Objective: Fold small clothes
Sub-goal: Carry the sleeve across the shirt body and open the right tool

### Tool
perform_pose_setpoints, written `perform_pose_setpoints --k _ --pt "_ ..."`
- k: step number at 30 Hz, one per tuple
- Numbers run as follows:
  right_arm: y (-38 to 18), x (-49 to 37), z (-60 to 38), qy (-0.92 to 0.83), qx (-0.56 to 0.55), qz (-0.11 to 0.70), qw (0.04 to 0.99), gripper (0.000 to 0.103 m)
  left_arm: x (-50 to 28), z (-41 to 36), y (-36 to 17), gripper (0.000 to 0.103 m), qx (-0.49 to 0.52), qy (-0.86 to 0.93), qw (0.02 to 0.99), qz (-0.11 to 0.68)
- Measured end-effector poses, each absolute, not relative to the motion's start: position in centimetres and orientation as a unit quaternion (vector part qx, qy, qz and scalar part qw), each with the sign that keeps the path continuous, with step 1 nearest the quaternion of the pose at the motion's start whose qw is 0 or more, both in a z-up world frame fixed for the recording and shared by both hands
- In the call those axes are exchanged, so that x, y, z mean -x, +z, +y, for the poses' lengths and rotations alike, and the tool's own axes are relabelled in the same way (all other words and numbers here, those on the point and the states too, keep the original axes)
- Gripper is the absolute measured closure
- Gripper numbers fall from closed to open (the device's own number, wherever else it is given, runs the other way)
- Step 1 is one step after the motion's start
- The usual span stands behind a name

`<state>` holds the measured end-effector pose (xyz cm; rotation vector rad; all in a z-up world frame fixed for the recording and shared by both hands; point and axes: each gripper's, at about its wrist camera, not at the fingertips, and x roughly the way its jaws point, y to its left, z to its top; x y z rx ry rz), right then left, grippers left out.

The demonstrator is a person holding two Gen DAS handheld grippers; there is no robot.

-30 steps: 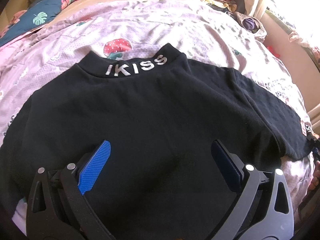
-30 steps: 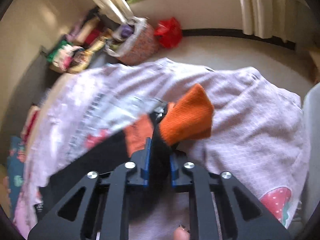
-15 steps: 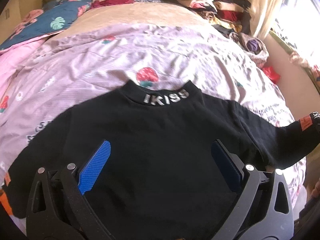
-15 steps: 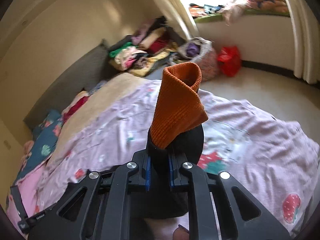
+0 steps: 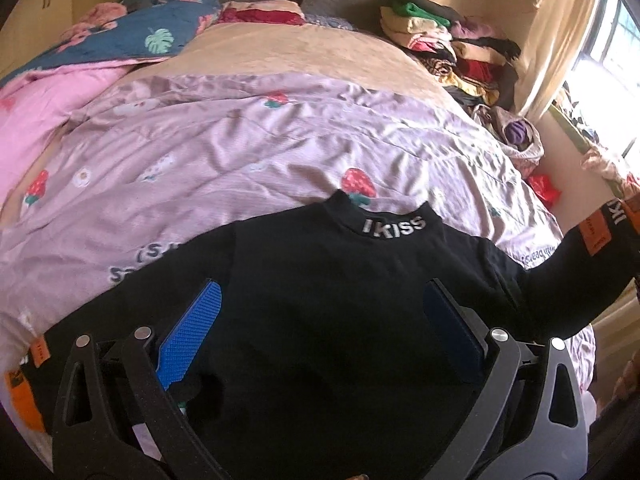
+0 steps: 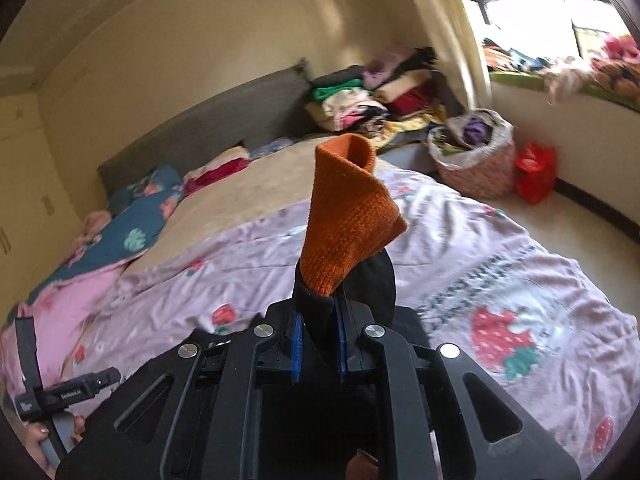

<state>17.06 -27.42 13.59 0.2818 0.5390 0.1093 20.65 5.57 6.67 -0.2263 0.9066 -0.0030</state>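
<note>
A black sweater [image 5: 340, 300] with "IKISS" on its collar [image 5: 394, 226] lies flat on the lilac strawberry sheet [image 5: 240, 152]. My left gripper [image 5: 320, 320] hovers over the sweater's body, open wide, with nothing between its blue pads [image 5: 192, 328]. My right gripper [image 6: 318, 312] is shut on the sweater's right sleeve [image 6: 316, 304]. The orange knit cuff [image 6: 348, 216] stands up above its jaws. In the left wrist view that sleeve [image 5: 592, 264] is lifted off the bed at the right edge. The other sleeve's orange cuff [image 5: 24, 400] lies at the far left.
Folded clothes are piled [image 5: 440, 40] at the bed's far right corner. A basket of laundry [image 6: 476, 160] and a red bag [image 6: 534, 172] stand on the floor by the window. A blue floral pillow [image 5: 152, 32] and a pink quilt [image 5: 40, 100] lie at the head.
My right gripper has risen and rolled with the sleeve, so the cuff now points up. My left gripper has drawn back and up from the sweater, still open.
</note>
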Motion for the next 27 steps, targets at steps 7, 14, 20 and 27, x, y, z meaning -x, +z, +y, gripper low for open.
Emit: perform_pose_setpoints --k 7,14,20,27 --pt "13.0 -17.5 -21.4 0.09 -0.098 0.273 0.953 0.091 -19.4 8.4 5.4 0.009 0.134 -0.009 0.887 0.442" --pt "11.2 -17.5 -15.6 0.124 -0.058 0.286 0.948 0.091 -18.4 10.7 3.5 0.009 0.196 -0.053 0.875 0.44" --pt "9.2 -17.5 -11.4 0.143 -0.03 0.296 0.944 0.091 -18.6 11.5 2.0 0.009 0.244 -0.111 0.861 0.433" --pt "6.3 -17.8 -7.5 0.164 -0.006 0.312 0.936 0.091 -19.0 12.9 0.9 0.009 0.322 -0.172 0.831 0.42"
